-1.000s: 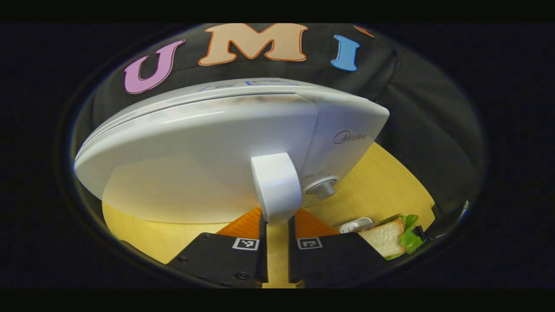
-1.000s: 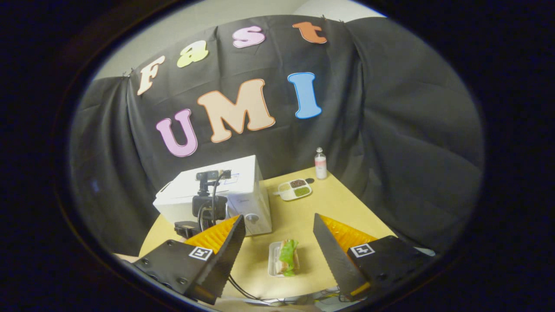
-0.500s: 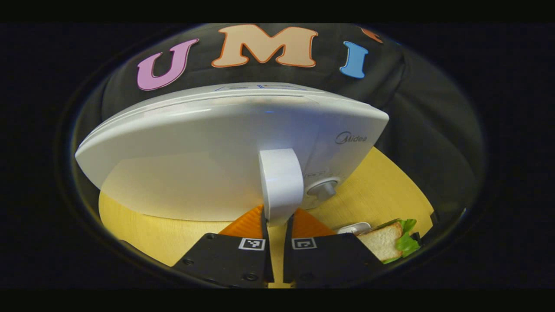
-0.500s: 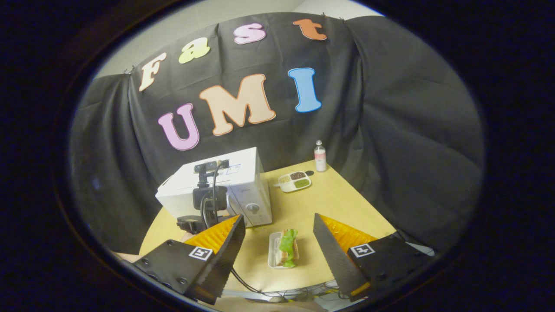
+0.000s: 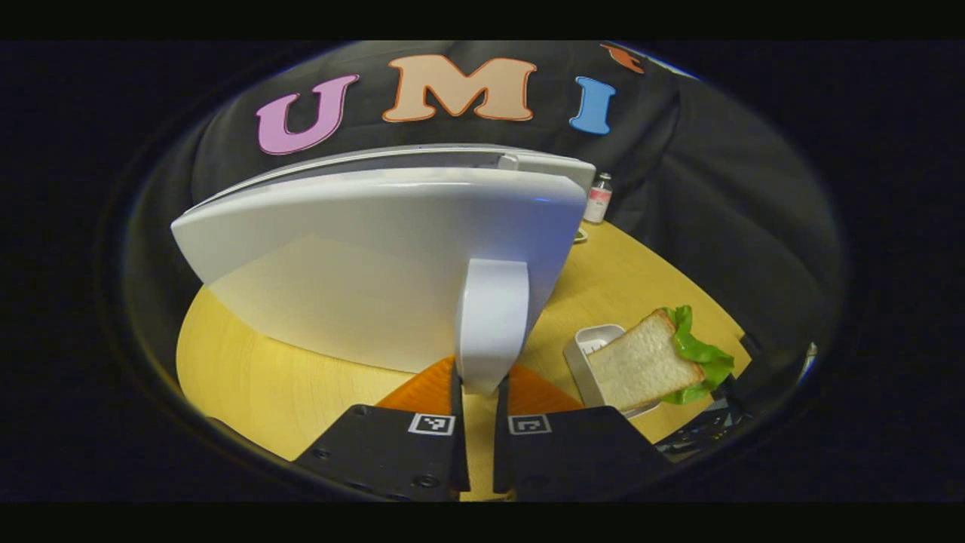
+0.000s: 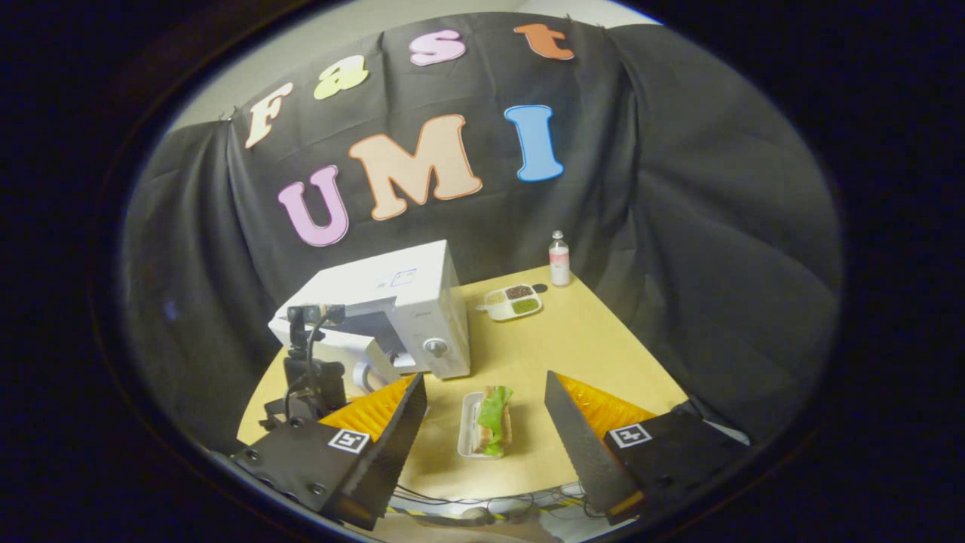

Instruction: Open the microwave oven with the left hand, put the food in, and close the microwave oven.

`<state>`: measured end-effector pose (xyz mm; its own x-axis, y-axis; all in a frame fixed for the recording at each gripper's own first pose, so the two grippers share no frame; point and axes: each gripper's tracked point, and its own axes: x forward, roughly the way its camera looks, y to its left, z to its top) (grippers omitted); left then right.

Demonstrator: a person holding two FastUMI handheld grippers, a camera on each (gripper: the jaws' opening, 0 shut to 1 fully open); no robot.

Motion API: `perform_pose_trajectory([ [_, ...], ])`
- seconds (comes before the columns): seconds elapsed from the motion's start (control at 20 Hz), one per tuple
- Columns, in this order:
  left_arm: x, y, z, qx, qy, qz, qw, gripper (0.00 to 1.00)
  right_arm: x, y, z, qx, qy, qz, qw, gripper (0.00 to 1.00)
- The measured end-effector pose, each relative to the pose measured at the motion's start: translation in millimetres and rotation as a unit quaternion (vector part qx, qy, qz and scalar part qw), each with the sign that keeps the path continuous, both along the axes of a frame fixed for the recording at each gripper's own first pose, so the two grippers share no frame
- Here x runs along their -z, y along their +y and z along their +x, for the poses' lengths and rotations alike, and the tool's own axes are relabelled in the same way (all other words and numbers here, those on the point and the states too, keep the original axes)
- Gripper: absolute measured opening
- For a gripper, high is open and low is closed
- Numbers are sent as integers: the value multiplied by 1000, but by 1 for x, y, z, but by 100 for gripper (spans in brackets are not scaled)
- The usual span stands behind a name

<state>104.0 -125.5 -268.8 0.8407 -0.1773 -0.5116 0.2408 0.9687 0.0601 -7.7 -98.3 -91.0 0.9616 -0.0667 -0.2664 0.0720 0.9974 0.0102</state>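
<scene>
Left claw point(image 5: 479, 392) is clamped on the rigid door handle point(image 5: 491, 320), right claw point(image 6: 482, 452) gapes over the soft, crushable sandwich point(image 6: 494, 421) in its tray point(image 6: 467, 434) on the table point(image 6: 573, 347) — lift by the tray.

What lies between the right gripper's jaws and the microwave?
In the right gripper view, the sandwich in its white tray, then bare table up to the microwave.

The microwave point(image 6: 399, 302) is white, its door point(image 5: 377, 264) too. The desk point(image 6: 573, 339) is pale yellow wood. The sandwich point(image 5: 648, 362) is white bread with bright green lettuce (its tray point(image 5: 584, 354) white).
</scene>
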Motion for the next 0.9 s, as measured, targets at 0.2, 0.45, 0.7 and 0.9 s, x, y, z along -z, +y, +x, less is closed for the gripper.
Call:
perform_pose_trajectory([
  [0.2, 4, 11, -16, -10, -2, 2, 1000, 17, 9, 6, -2, -15, 13, 1, 1000, 92],
  [0.45, 16, 30, -33, -44, 13, -25, 999, 45, 26, 8, -4, -23, 35, 7, 999, 92],
  [0.7, 23, 63, -52, -96, 25, -37, 994, 89, 37, 14, 3, -44, 52, 2, 998, 92],
  [0.9, 25, 79, -77, -119, 41, -36, 991, 98, 47, 15, 14, -55, 70, 1, 996, 92],
])
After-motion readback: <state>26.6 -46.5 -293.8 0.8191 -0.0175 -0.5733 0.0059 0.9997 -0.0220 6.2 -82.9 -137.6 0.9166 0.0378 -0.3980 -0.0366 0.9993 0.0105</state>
